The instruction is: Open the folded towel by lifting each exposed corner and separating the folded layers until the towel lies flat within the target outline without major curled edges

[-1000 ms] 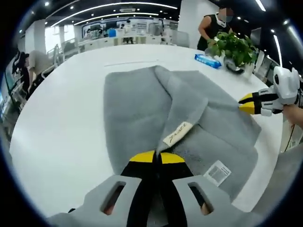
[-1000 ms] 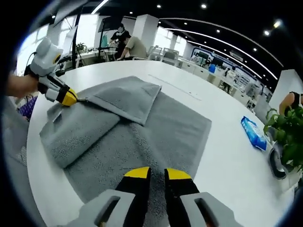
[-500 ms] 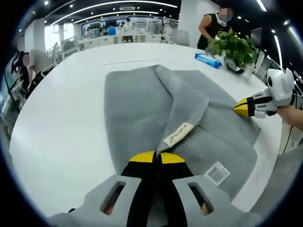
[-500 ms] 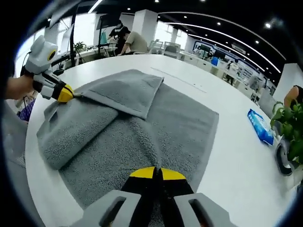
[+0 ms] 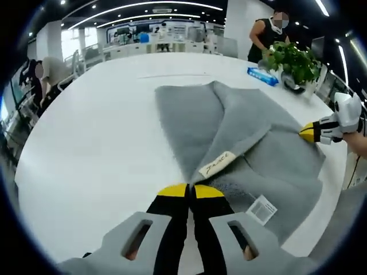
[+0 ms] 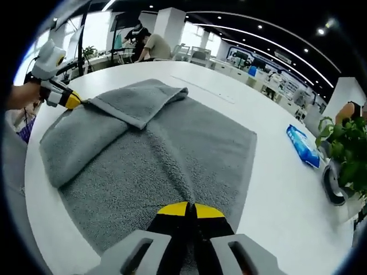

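Note:
A grey towel [image 5: 241,132] lies on the white round table [image 5: 86,149] with one layer folded over as a flap [image 6: 135,103]. My left gripper [image 5: 187,192] is shut on the flap's corner, close to a beige label [image 5: 216,165] and a white tag [image 5: 264,209]. In the right gripper view the left gripper [image 6: 71,101] holds that flap corner at the far left. My right gripper [image 6: 188,211] is shut on the near edge of the towel [image 6: 172,149]. In the left gripper view the right gripper [image 5: 312,132] pinches the towel's right edge.
A blue packet [image 6: 302,146] and a potted plant [image 6: 344,154] stand near the table's far edge; the blue packet [image 5: 262,75] and plant [image 5: 292,60] also sit beyond the towel. A faint line [image 5: 172,74] runs across the table. A person [image 5: 269,34] stands behind the plant.
My right gripper went from open to shut on the towel's edge. My left gripper has drawn the flap corner outward, away from the right gripper, so the flap looks stretched and narrower.

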`<action>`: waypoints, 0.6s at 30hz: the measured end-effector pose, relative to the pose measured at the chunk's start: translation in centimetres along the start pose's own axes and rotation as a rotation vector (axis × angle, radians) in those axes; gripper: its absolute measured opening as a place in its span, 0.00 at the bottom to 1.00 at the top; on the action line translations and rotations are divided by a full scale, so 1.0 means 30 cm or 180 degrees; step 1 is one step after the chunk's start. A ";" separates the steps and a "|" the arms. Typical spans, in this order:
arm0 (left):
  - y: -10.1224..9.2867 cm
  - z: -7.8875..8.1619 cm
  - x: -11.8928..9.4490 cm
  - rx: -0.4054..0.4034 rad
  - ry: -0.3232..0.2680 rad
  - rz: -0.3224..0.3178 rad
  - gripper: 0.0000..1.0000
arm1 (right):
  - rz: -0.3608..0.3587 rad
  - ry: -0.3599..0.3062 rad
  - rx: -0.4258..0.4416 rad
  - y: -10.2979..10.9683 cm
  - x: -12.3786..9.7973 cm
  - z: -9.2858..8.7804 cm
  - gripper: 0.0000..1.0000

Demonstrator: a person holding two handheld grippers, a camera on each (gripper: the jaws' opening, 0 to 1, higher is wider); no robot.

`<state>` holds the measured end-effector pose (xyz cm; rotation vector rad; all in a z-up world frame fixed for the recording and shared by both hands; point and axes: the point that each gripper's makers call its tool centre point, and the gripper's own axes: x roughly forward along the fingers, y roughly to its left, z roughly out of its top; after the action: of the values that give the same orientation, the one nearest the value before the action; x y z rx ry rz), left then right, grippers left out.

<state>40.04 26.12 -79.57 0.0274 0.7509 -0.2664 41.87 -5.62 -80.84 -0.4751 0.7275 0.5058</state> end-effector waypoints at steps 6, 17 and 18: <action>0.035 -0.020 0.003 0.0047 0.0065 0.0077 0.01 | -0.0163 0.0090 0.0035 -0.085 -0.026 -0.059 0.00; 0.143 -0.015 -0.002 0.0148 0.0108 0.0255 0.01 | -0.0431 0.0206 0.0064 -0.203 -0.077 -0.159 0.00; 0.165 -0.013 -0.003 0.0153 0.0116 0.0295 0.01 | -0.0452 0.0221 0.0071 -0.212 -0.082 -0.169 0.00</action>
<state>40.95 30.97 -80.16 0.1124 0.7771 -0.1960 41.48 -14.10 -80.91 -0.5215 0.7591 0.3492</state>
